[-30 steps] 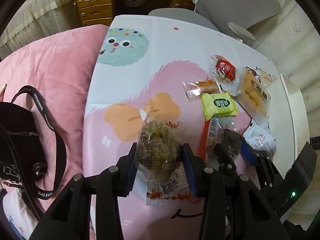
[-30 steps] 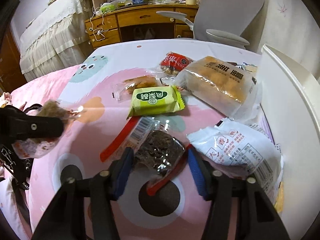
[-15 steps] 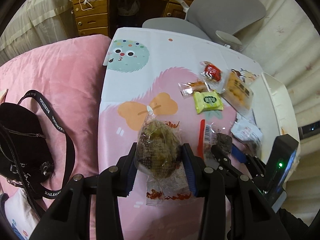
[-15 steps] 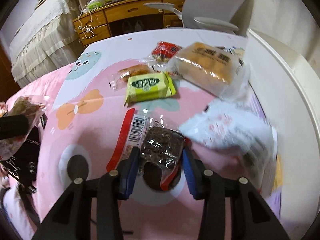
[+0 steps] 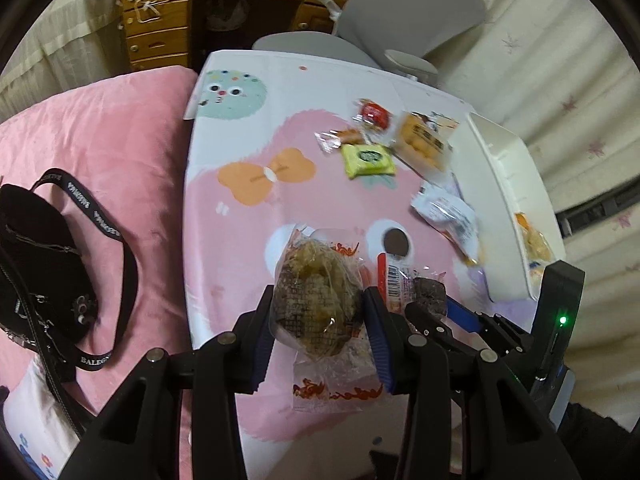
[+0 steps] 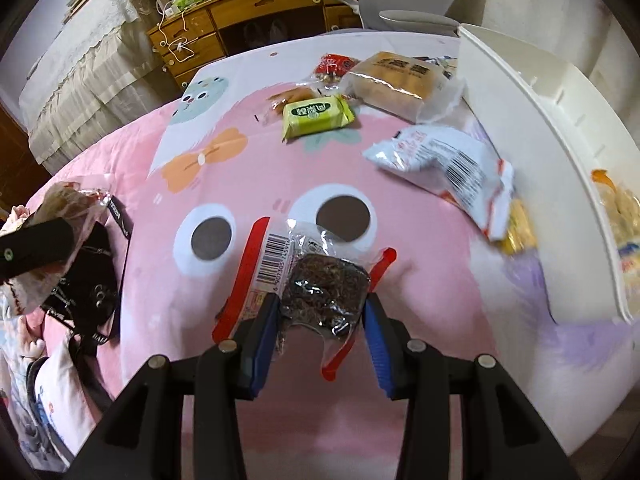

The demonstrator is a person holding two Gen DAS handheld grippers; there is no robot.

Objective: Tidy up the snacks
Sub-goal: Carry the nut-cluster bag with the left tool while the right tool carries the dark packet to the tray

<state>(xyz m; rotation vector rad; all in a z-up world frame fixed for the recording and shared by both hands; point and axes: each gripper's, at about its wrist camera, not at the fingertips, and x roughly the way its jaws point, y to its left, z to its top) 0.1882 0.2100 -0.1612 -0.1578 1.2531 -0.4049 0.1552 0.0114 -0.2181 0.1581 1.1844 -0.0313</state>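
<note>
My left hand-held gripper clamps a pale cake mid-body; my right hand-held gripper, jaws just closed further, grips a dark cake. Both hang above the cloth. Light, crumbly, slippery wrappers: I'd pinch the body, not the film.

White tray cut off right; contents blurred.

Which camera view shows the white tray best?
The right wrist view: the white tray runs down the right side, its rim, inner wall and a snack inside visible. The left wrist view shows it smaller, farther off, partly hidden behind the right gripper.
</note>
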